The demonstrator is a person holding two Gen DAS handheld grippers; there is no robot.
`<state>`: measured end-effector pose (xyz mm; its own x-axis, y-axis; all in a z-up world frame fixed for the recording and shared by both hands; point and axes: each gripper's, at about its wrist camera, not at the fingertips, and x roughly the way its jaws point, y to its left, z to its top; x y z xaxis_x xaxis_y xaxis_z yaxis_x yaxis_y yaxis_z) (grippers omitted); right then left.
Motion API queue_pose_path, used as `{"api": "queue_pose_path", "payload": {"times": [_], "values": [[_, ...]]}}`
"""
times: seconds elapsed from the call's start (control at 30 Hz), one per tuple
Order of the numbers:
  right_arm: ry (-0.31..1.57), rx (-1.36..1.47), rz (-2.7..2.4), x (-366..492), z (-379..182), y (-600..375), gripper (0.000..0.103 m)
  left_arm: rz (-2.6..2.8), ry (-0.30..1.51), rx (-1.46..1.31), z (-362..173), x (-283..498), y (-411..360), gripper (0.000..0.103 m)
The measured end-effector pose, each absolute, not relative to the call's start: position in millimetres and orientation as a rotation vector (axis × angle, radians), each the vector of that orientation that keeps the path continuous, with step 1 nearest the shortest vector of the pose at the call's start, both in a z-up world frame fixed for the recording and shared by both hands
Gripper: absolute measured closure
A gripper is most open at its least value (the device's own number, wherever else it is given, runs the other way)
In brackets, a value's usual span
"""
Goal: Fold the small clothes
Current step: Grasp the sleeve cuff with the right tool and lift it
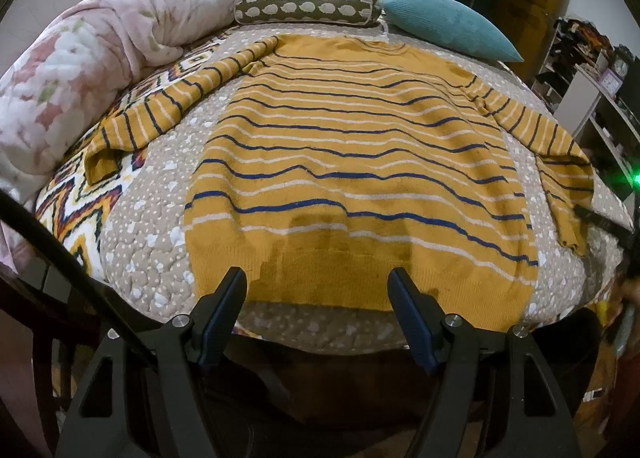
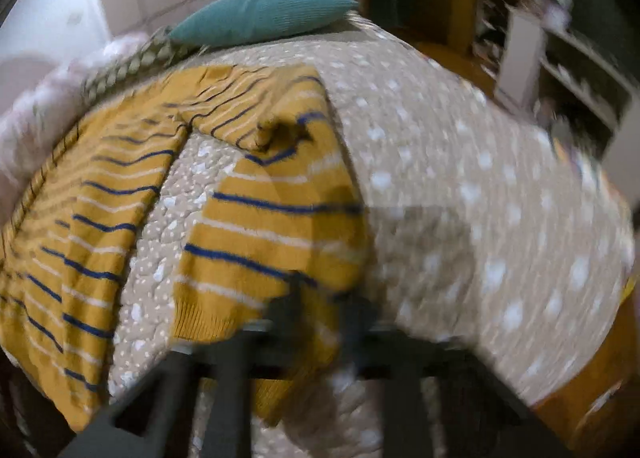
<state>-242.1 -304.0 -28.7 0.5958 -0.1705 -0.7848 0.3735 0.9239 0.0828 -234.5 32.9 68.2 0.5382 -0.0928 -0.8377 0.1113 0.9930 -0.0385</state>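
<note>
A mustard-yellow sweater (image 1: pixel 352 162) with navy and white stripes lies flat on the bed, both sleeves spread out. My left gripper (image 1: pixel 318 290) is open and empty, just above the sweater's bottom hem. In the blurred right wrist view, my right gripper (image 2: pixel 326 302) is shut on the cuff end of the right sleeve (image 2: pixel 272 226). The sweater's body (image 2: pixel 92 210) lies to the left of it. The right gripper also shows at the right edge of the left wrist view (image 1: pixel 600 220), by the sleeve (image 1: pixel 560 166).
The bed has a beige dotted quilt (image 1: pixel 160 250) and a zigzag blanket (image 1: pixel 76 210). A pink floral duvet (image 1: pixel 100 58), a patterned bolster (image 1: pixel 304 6) and a teal pillow (image 1: pixel 448 24) lie at the far side. Shelves (image 1: pixel 600 90) stand at the right.
</note>
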Motion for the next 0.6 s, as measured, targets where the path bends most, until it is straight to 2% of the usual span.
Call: {"api": "queue_pose_path", "payload": {"times": [0.07,0.17,0.27,0.37,0.43,0.6], "values": [[0.845,0.111,-0.399,-237.5,0.0,-309.1,0.097,-0.117,0.990,0.004,69.6,-234.2,37.2,0.031],[0.687,-0.128,-0.588,-242.4,69.3,-318.3,0.097,-0.113,0.988,-0.014,70.2,-233.3,41.1,0.031],[0.596,-0.173,-0.636,-253.9,98.4,-324.0,0.095,-0.117,0.994,-0.020,68.7,-232.1,42.1,0.031],[0.664,-0.153,-0.615,-261.8,73.7,-322.9,0.087,-0.117,1.002,-0.024,66.4,-231.0,43.3,0.031],[0.749,-0.118,-0.577,-267.1,42.1,-323.1,0.063,-0.113,1.007,-0.028,64.7,-230.7,44.3,0.031],[0.836,0.128,-0.530,-302.3,-9.9,-344.5,0.062,-0.111,1.025,-0.042,60.1,-229.5,44.4,0.031]]}}
